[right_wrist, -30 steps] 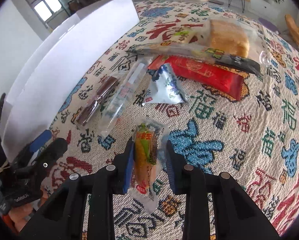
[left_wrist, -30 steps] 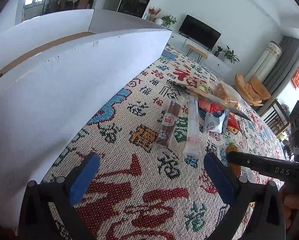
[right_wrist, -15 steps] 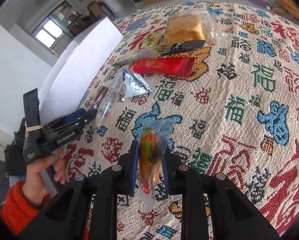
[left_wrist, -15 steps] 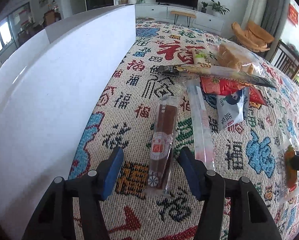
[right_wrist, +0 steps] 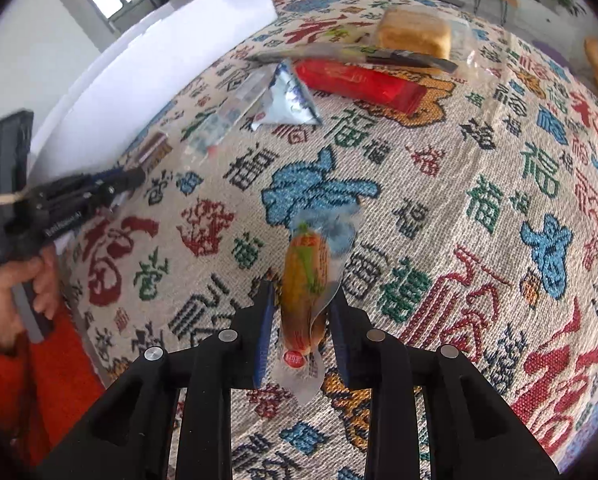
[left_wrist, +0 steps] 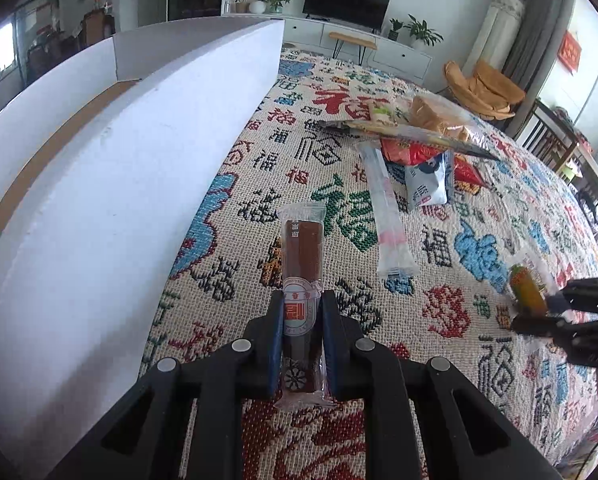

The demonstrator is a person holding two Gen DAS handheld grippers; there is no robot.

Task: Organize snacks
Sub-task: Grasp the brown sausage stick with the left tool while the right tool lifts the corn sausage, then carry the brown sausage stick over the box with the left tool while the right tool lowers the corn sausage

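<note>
My left gripper (left_wrist: 302, 316) is shut on a brown snack bar (left_wrist: 301, 256) in a clear wrapper that lies on the patterned tablecloth (left_wrist: 451, 312), next to the white cardboard box (left_wrist: 111, 184). My right gripper (right_wrist: 302, 312) is shut on an orange sausage snack (right_wrist: 305, 276) in clear wrap and holds it above the cloth. That sausage also shows in the left wrist view (left_wrist: 527, 292) at the right edge. The left gripper shows in the right wrist view (right_wrist: 99, 188) at the left.
Further back lie a clear long packet (left_wrist: 387, 216), a silver-blue pouch (left_wrist: 429, 186), a red packet (right_wrist: 363, 84), a dark long packet (right_wrist: 363, 54) and wrapped bread (right_wrist: 415, 32). The box's open top (left_wrist: 59, 136) is at the left.
My left gripper closed on the brown bar, having been open around it. My right gripper lifted the sausage snack higher off the cloth.
</note>
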